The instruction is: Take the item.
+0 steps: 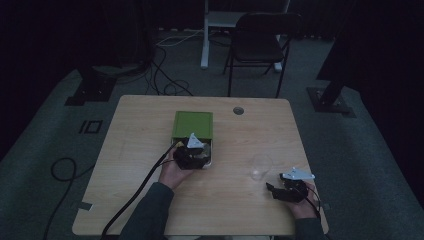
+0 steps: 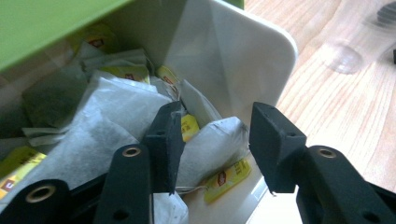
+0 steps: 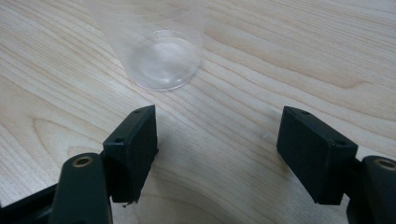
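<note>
A dim room holds a light wooden counter [image 1: 150, 210], seen from above, with a person's two forearms reaching in from the near edge. Near the middle of the counter sits a green box [image 1: 193, 125] with a white inner tray [image 2: 243, 60] slid partly out toward the person. The left hand-held gripper [image 1: 192, 156] is at the open end of that tray. In the left gripper view, the left hand-held gripper [image 2: 212, 144] has its two black jaws partly spread and lowered into the tray, which is piled with white paper tea bags carrying yellow tags. One tea bag [image 2: 212, 147] lies between the jaws, close against the left one; the right jaw stands clear of it, so nothing is clamped. A yellow tag [image 2: 229, 179] on a string lies just below that bag. To the right on the counter stands a clear plastic cup [image 1: 261, 166], upright and well apart from the green box. The right hand-held gripper [image 1: 281, 191] rests low over the counter just beside and in front of the cup. In the right gripper view, the right hand-held gripper [image 3: 217, 149] has its jaws spread wide with bare wood between them, holding nothing, and the clear plastic cup [image 3: 161, 46] stands just beyond the jaw tips, toward the left one. A dark chair [image 1: 260, 42] stands on the floor beyond the counter.
</note>
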The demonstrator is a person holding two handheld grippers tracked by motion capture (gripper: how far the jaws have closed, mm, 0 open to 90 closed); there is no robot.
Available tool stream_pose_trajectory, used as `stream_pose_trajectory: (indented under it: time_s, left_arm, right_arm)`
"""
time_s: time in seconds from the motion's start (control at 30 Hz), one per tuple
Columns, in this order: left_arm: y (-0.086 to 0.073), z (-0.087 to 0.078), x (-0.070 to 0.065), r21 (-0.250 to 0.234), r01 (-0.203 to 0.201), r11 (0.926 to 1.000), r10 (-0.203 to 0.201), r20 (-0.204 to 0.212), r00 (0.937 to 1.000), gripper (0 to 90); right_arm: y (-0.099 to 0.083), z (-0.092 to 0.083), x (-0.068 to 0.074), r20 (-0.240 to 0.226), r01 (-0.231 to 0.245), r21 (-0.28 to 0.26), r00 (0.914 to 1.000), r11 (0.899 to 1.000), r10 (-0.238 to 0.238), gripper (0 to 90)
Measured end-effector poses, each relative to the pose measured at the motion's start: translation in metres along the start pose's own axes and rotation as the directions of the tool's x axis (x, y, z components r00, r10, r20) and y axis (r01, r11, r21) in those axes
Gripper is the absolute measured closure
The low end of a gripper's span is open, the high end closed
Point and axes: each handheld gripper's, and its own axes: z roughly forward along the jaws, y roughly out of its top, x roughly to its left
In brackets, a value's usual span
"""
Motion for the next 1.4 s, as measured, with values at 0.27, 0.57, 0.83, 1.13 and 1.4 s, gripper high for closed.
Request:
stream_pose_trajectory:
  time_s: [0.27,0.57,0.83,1.13,1.4]
  left_arm:
    - [-0.002,0.002,-0.003,0.028,-0.028,0.9992,0.029,-0.010,0.9995,71.6]
    - [-0.002,-0.002,-0.006,0.036,-0.055,0.9978,0.056,-0.025,0.9981,88.3]
    - [0.001,-0.013,-0.004,0.018,-0.053,0.9984,0.054,-0.045,0.9975,88.4]
    - [0.005,-0.029,-0.005,-0.032,-0.035,0.9989,0.034,-0.024,0.9991,88.3]
    - [0.008,-0.040,-0.006,-0.058,-0.029,0.9979,0.028,-0.017,0.9995,88.4]
  right_arm:
    - [0.000,0.000,0.000,0.000,0.000,0.000,1.0000,1.000,0.000,28.6]
    - [0.000,0.000,0.000,0.000,0.000,0.000,1.0000,1.000,0.000,28.6]
    - [0.000,0.000,0.000,0.000,0.000,0.000,1.0000,1.000,0.000,28.6]
    - [0.000,0.000,0.000,0.000,0.000,0.000,1.0000,1.000,0.000,28.6]
    - [0.000,0.000,0.000,0.003,-0.002,-0.001,1.0000,1.000,0.002,28.6]
